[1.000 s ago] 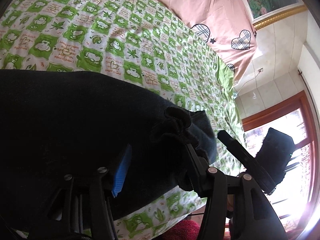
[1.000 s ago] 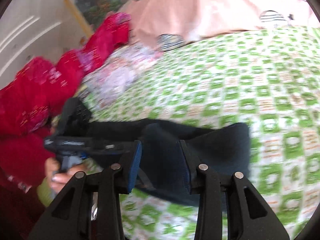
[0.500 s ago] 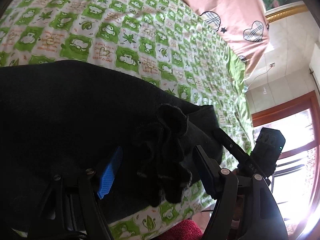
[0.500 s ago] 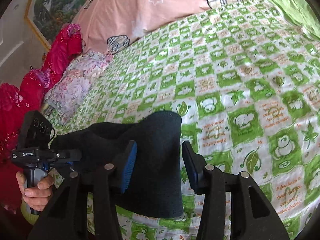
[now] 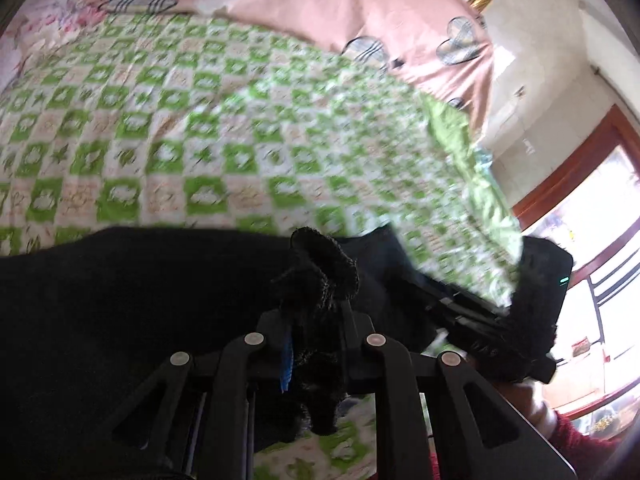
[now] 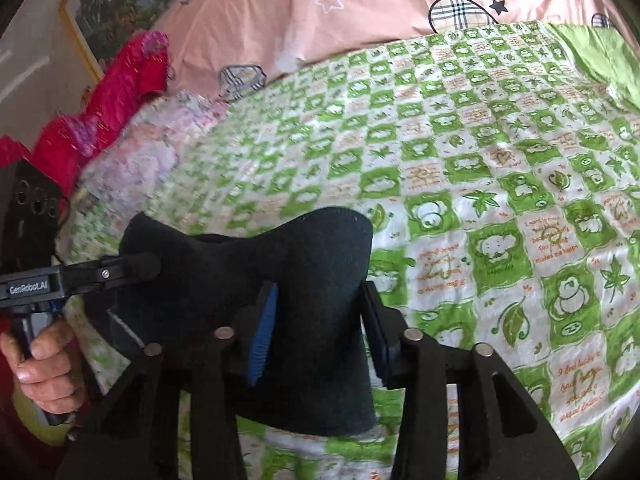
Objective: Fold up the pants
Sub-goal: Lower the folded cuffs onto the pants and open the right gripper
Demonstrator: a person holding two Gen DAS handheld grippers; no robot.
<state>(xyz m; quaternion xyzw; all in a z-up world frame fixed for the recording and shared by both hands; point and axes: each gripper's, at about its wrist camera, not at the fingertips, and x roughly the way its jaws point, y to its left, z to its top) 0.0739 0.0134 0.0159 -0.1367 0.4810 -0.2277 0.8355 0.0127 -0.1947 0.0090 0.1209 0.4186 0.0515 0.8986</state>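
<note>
Dark navy pants point(image 5: 132, 300) lie at the near edge of a bed with a green-and-white checked sheet point(image 5: 208, 128). My left gripper point(image 5: 316, 320) is shut on a bunched, fuzzy fold of the pants point(image 5: 324, 276), which sticks up between its fingers. In the right wrist view the pants point(image 6: 312, 264) arch up in a hump between the fingers. My right gripper point(image 6: 320, 320) is open, its pads either side of the cloth with gaps. The left gripper also shows in the right wrist view point(image 6: 136, 266), clamped on the pants' far end.
A pink quilt with star and heart prints point(image 6: 340, 4) lies across the head of the bed. Red bedding point(image 6: 120, 92) and a floral pillow point(image 6: 144, 156) lie at the left. A window with a red frame point(image 5: 580, 184) is at the right.
My left gripper has shut on the bunched fold, which it only straddled before. The right gripper stays open around the pants and has come in a little closer over them.
</note>
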